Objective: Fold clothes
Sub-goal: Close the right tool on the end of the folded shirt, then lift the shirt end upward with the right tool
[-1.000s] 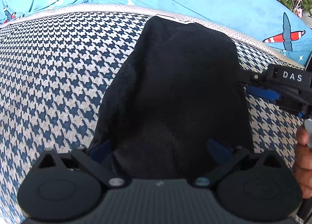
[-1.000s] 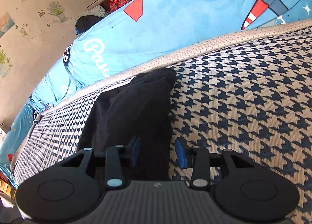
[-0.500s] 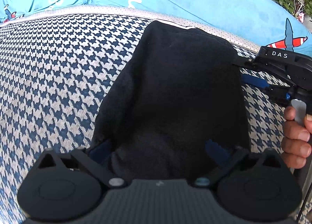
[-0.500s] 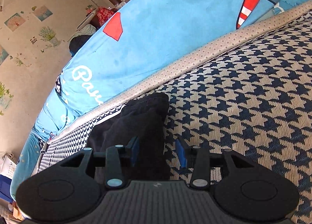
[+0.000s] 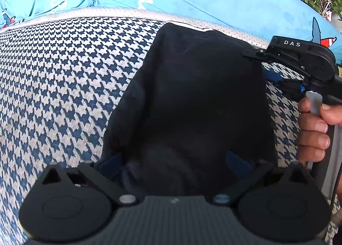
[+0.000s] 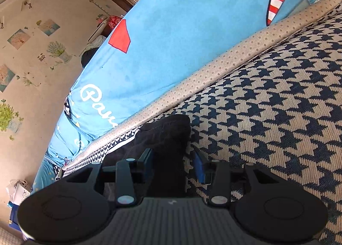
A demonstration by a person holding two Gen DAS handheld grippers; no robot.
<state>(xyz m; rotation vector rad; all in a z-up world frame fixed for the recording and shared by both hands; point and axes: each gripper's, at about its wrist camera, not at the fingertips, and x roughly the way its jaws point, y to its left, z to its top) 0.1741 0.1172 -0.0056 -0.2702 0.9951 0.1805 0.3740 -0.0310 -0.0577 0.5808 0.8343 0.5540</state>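
While the black cloth (image 5: 192, 99) lies in a long flat shape on the checked sofa (image 5: 64, 78) near its back edge, it looks partly folded, but I can't tell how many folds are left. Both grippers hold nothing w/ fingers apart: left gripper (image 5: 174, 159) at the near end, right gripper (image 6: 174, 159) at the far right corner. Only the left view shows the whole cloth & the hand (image 5: 314, 129); the right view shows just the corner & a wall w/ stickers (image 6: 32, 42).

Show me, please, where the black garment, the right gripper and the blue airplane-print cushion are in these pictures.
Black garment (image 5: 192, 99): left wrist view, middle of its flat top surface.
Right gripper (image 6: 174, 165): right wrist view, midway between its blue-padded fingertips, open.
Blue airplane-print cushion (image 6: 171, 37): right wrist view, plain blue fabric.
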